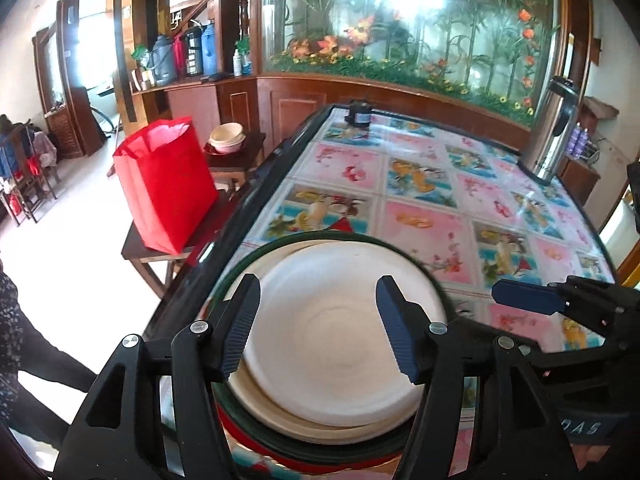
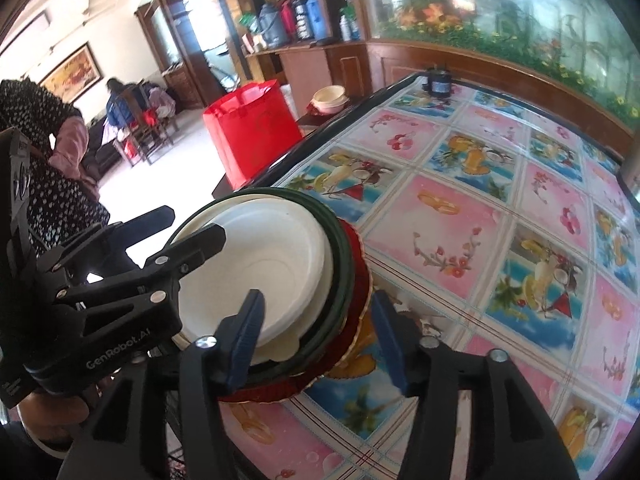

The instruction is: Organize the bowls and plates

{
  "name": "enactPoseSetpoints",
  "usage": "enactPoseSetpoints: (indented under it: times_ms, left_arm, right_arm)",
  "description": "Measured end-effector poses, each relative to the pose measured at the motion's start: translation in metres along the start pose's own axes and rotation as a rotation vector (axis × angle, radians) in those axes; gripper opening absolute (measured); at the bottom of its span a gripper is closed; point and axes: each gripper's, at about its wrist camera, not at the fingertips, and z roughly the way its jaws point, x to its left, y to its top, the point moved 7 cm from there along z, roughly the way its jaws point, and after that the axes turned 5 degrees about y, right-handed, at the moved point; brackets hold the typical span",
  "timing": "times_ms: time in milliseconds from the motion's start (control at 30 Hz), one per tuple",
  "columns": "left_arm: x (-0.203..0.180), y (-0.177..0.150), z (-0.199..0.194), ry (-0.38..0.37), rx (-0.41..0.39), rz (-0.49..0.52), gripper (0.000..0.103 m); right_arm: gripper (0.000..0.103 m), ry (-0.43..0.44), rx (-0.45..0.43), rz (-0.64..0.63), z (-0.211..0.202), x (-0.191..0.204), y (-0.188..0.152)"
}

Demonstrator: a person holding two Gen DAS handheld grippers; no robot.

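Left gripper [image 1: 318,322] spread, white plate [image 1: 332,356] topmost

**Stacked plates at the table's near corner**

A white plate [image 1: 332,320] lies face up on top of a stack, shallow, with a broad flat rim and a plain centre. It sits slightly off-centre on a second white plate [image 1: 280,412], whose rim peeks out along the lower left. Both rest inside a dark green plate [image 2: 340,248], only its rim visible as a ring around them. Beneath that lies a red plate [image 2: 360,276] with a scalloped edge, showing on the stack's right side. The stack lies flat on the patterned tablecloth, close to the table's edge.
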Motion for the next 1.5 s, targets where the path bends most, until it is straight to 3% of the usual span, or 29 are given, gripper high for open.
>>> enactPoseSetpoints:
  times_ms: [267, 500, 900, 1067, 1267, 1500]
  left_arm:
    - [-0.010, -0.003, -0.005, 0.024, -0.035, -0.054, 0.061]
    - [-0.020, -0.008, -0.011, 0.024, -0.061, -0.046, 0.061]
    - [-0.019, -0.014, -0.003, 0.047, -0.022, -0.036, 0.061]
    - [-0.015, -0.016, 0.003, 0.012, 0.003, -0.061, 0.061]
    - [-0.018, -0.016, -0.002, 0.129, -0.038, 0.020, 0.061]
    - [-0.020, -0.017, 0.000, 0.084, -0.031, 0.018, 0.061]
  right_arm:
    - [0.079, -0.116, -0.082, 0.060, -0.015, -0.023, -0.013]
    - [0.079, -0.144, -0.121, 0.102, -0.021, -0.032, -0.025]
    - [0.080, -0.126, -0.110, 0.105, -0.018, -0.031, -0.031]
    - [0.080, -0.123, -0.103, 0.110, -0.018, -0.034, -0.033]
    - [0.080, -0.114, -0.089, 0.110, -0.014, -0.032, -0.035]
    - [0.080, -0.113, -0.086, 0.114, -0.013, -0.034, -0.036]
